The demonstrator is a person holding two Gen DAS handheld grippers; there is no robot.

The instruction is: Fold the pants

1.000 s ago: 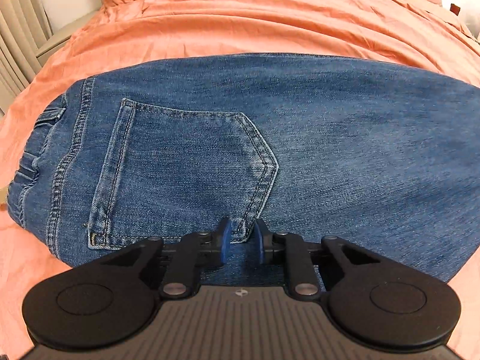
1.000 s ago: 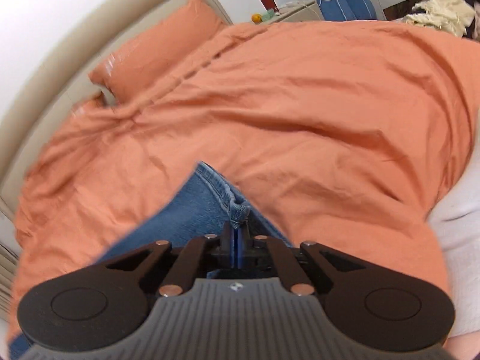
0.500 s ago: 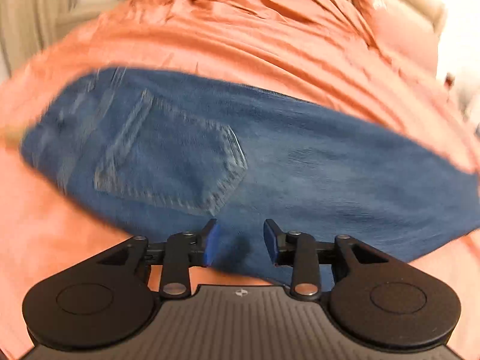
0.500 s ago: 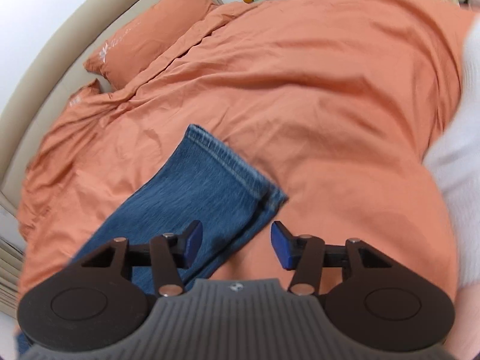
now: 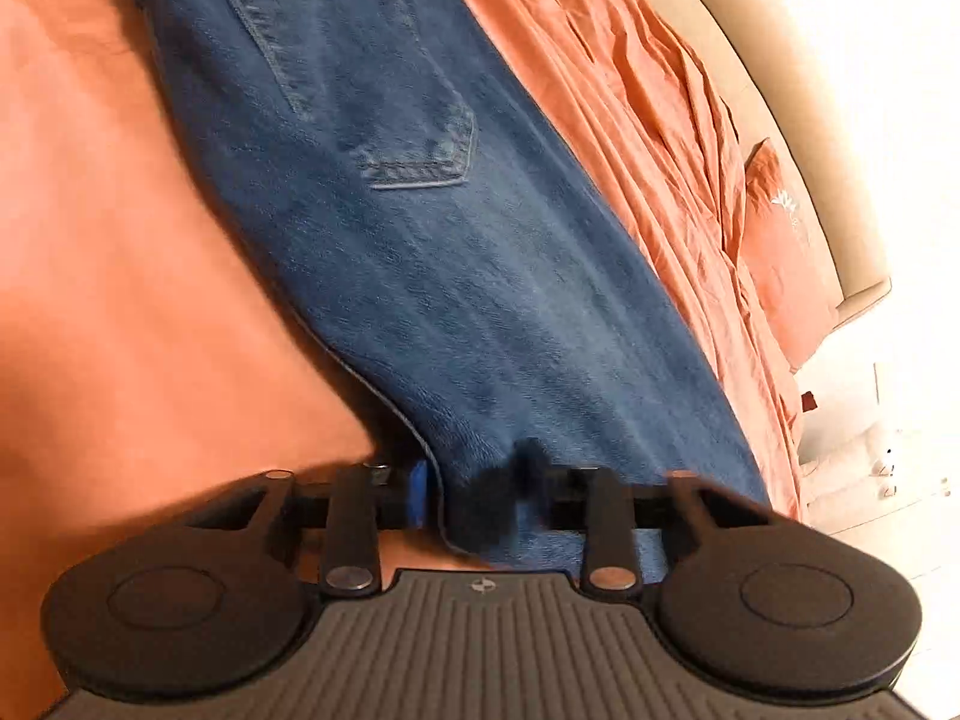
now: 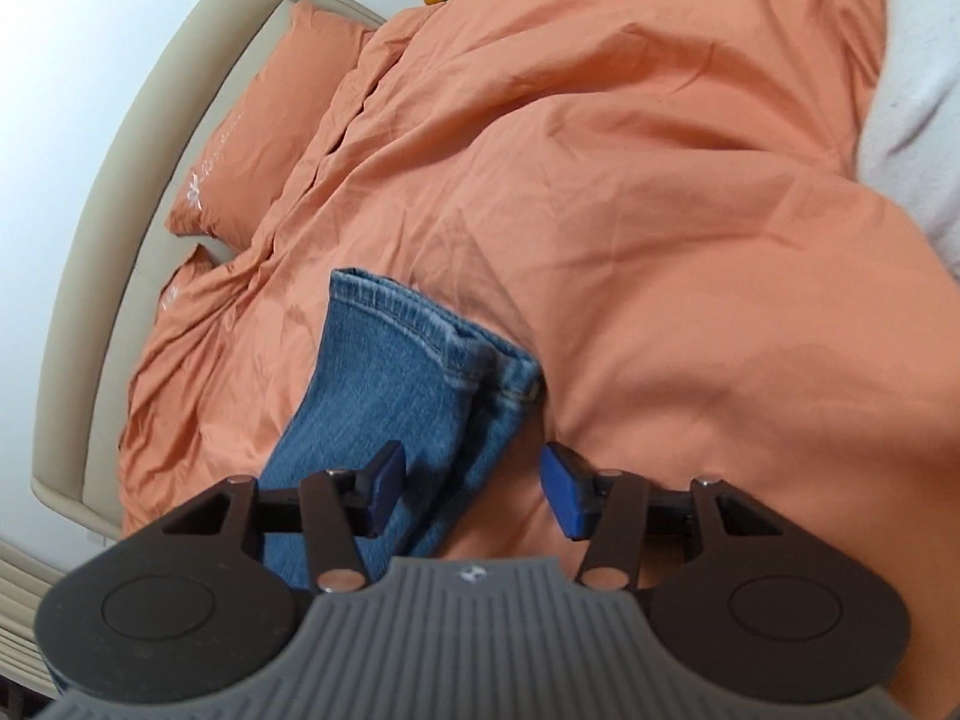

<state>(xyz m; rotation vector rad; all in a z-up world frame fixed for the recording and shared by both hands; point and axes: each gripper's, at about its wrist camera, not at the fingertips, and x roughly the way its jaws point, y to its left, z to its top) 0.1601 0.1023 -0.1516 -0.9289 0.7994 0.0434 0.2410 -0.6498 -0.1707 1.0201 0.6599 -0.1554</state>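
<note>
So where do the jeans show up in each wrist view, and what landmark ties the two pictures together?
Left wrist: jeans run diagonally from top left to bottom centre, back pocket up top.
Right wrist: hemmed leg ends lie lower centre-left.
Shared landmark: the orange pillow against the beige headboard.

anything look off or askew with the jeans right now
Mostly tidy. At the hem end of the jeans, the two leg cuffs don't line up: one pokes out past the other on the orange duvet. No damage or spills visible.

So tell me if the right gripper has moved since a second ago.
Yes. The right gripper let go of the jeans hem and backed away from the pillow; its jaws have just been opening, now straddling the leg untouched.
</note>
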